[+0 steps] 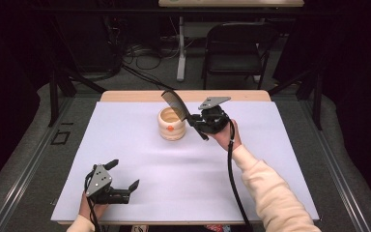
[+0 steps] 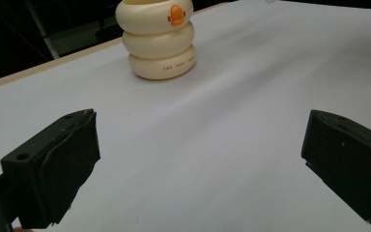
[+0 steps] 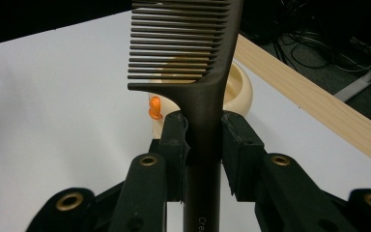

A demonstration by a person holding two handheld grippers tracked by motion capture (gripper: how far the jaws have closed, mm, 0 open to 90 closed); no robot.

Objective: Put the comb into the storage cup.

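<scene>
A dark comb (image 1: 174,104) is clamped by its handle between the jaws of the right gripper (image 1: 196,124), and it is held tilted over the cream ribbed holder (image 1: 171,124), teeth end up in the air. In the right gripper view the pads are seen pressed on either side of the comb's (image 3: 207,82) handle, with the holder (image 3: 236,89) just behind and below it. The holder is stood upright near the middle of the white table (image 1: 140,159), toward its far side, an orange mark shown on its front. Down at the near left corner, the left gripper (image 1: 123,176) is kept low over the table, well apart from the holder (image 2: 157,41); its jaws are spread wide and nothing is held between them.
</scene>
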